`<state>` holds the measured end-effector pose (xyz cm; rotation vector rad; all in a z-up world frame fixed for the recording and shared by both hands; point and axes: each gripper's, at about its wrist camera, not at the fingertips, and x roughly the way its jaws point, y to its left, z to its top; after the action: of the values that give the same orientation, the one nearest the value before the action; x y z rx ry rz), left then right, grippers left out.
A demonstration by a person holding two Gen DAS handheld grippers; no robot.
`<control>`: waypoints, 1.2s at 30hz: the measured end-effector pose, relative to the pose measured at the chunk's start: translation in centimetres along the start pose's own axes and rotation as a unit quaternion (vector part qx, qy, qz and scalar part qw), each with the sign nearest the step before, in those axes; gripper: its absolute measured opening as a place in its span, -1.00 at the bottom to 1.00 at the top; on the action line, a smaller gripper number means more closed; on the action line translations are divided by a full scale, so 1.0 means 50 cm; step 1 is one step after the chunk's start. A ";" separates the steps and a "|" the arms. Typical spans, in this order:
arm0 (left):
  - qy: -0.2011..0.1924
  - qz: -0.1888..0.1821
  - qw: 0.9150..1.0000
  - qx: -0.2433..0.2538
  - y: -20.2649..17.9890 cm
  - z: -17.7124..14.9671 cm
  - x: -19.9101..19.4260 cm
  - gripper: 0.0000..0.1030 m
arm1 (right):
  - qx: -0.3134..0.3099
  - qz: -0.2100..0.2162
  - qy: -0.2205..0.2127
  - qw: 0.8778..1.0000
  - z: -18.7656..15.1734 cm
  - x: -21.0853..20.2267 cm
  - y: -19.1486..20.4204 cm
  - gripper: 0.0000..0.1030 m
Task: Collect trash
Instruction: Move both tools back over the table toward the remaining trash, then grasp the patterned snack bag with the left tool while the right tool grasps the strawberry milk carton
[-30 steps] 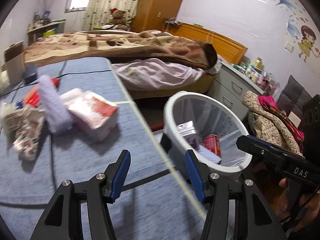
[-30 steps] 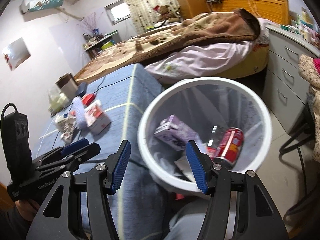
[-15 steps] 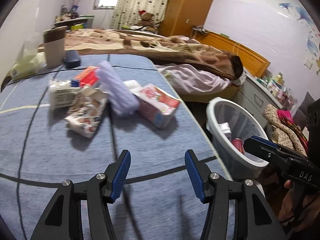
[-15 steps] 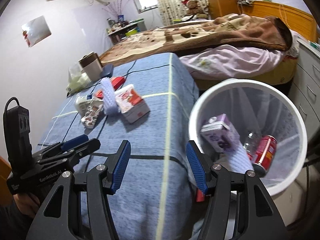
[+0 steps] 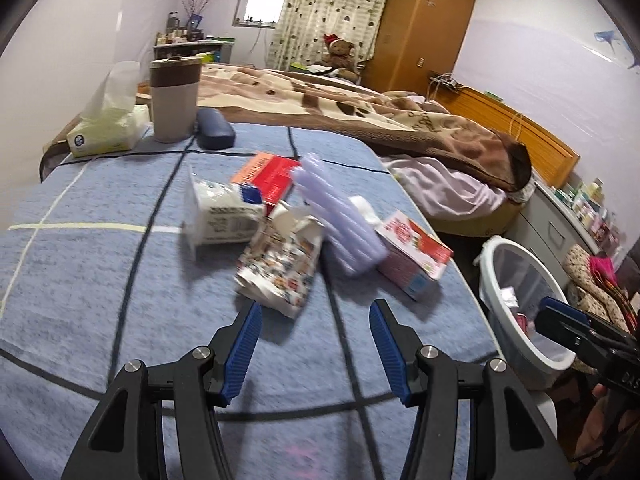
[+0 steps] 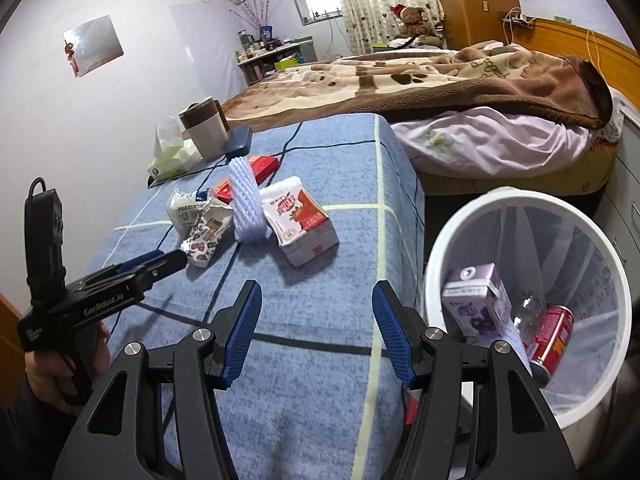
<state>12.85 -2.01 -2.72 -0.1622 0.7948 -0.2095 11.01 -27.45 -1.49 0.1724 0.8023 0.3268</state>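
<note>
A pile of trash lies on the blue-cloth table [image 5: 100,280]: a patterned crumpled wrapper [image 5: 280,268], a white carton [image 5: 224,216], a red box [image 5: 268,178], a lavender foam net [image 5: 340,220] and a pink strawberry carton [image 5: 412,256]. My left gripper [image 5: 316,320] hovers open just short of the wrapper, nothing between its fingers. The right gripper [image 6: 316,296] is open and empty above the table's near corner. Beside that corner stands the white bin [image 6: 440,240], which holds a purple carton [image 6: 476,304], a clear bottle [image 6: 528,312] and a red can [image 6: 552,338].
At the table's far edge stand a brown-banded cup [image 5: 174,96], a tissue pack [image 5: 106,132] and a dark blue case [image 5: 214,134]. A bed with a brown blanket [image 6: 440,80] lies beyond. Grey drawers [image 5: 560,216] flank the bin. A dark cable [image 6: 416,208] hangs over the table edge.
Both views swung left, away from the bin and onto the table. My left gripper travelled along the table toward the trash pile. Neither gripper's jaws changed.
</note>
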 end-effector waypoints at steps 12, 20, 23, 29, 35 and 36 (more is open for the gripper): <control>0.023 0.011 1.000 0.003 0.044 0.035 0.074 0.09 | -0.019 0.004 0.004 1.000 0.032 0.039 0.020 0.15; 0.041 0.007 0.999 -0.006 0.056 0.038 0.117 0.09 | -0.052 -0.010 0.020 0.998 0.053 0.084 0.022 0.34; 0.043 0.001 0.999 -0.013 0.060 0.038 0.123 0.09 | -0.064 -0.009 0.023 0.998 0.059 0.097 0.022 0.45; 0.042 -0.005 0.999 -0.013 0.061 0.034 0.123 0.06 | -0.088 -0.014 0.039 0.995 0.065 0.129 0.025 0.45; 0.041 -0.009 0.999 -0.008 0.056 0.027 0.112 0.05 | -0.100 -0.018 0.059 0.993 0.065 0.162 0.027 0.45; 0.041 -0.010 0.999 -0.008 0.055 0.025 0.109 0.05 | -0.100 -0.017 0.062 0.993 0.065 0.167 0.027 0.45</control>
<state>17.81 -0.60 -6.25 -0.1779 0.8762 -0.2289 18.46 -23.34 -4.53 -0.0498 0.8898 0.3854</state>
